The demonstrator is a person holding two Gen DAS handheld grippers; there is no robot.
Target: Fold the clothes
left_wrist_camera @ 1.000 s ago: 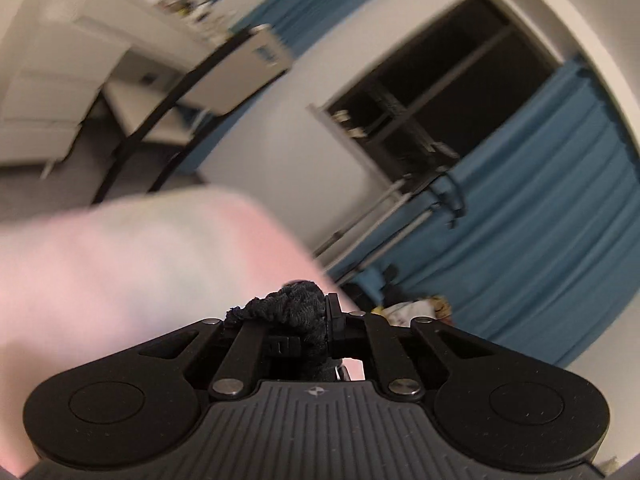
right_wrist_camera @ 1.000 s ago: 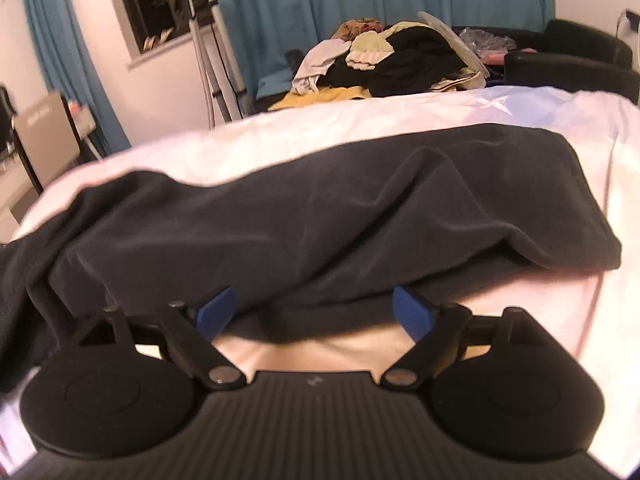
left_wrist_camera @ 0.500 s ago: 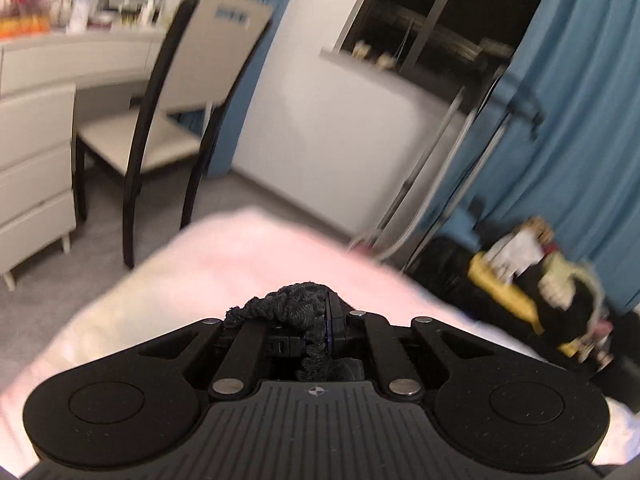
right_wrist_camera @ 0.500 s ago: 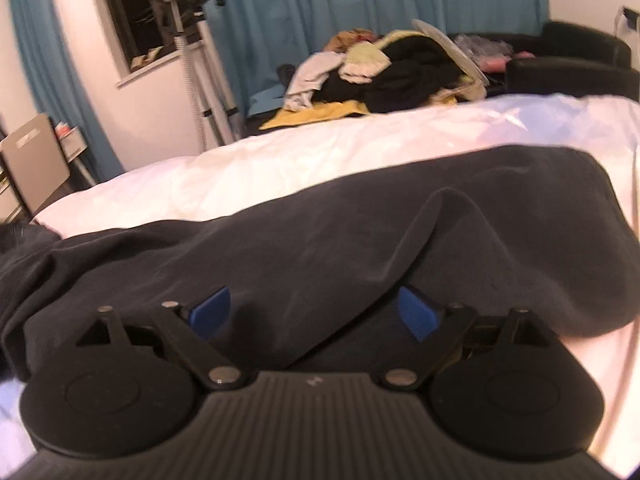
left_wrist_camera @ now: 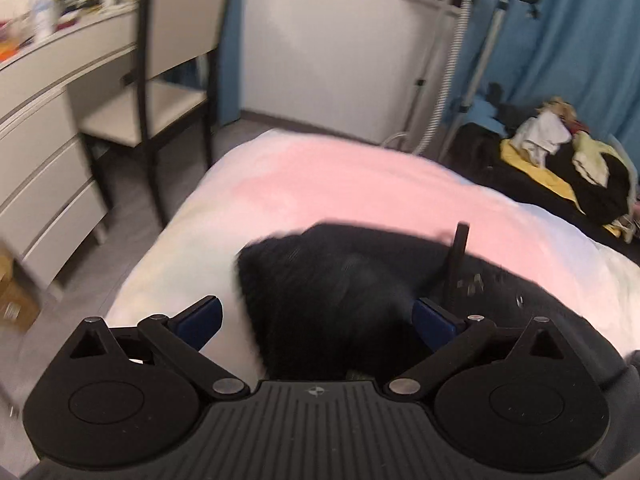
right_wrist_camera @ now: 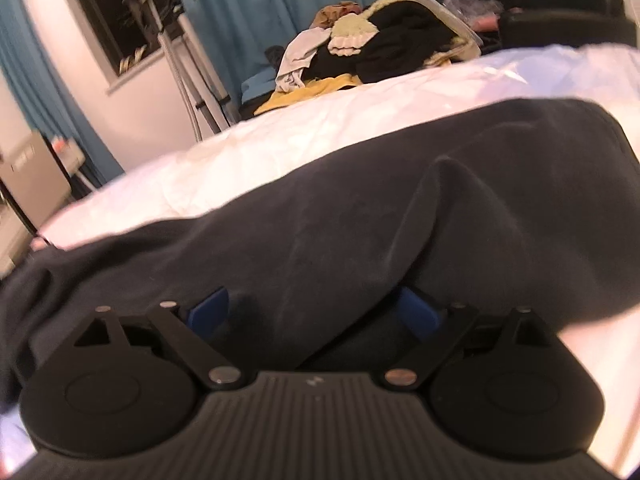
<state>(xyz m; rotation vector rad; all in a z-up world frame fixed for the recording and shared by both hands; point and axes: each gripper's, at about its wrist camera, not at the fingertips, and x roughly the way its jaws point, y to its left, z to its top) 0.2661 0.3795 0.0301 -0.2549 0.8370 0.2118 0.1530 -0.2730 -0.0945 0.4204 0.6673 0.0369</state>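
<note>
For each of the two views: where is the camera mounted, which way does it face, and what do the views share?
Left wrist: sits behind the opening left gripper, angled down at a black knit garment on the pale bed; a beige chair stands beyond.
Right wrist: behind the open right gripper, low over the garment.
Shared: the garment, the bed, a heap of mixed clothes.

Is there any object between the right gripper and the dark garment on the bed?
Nothing visible stands between them. The right gripper is open directly over the dark garment, whose cloth reaches up to the blue pads. The garment lies on the white bed, and the pile of clothes is far behind.
</note>
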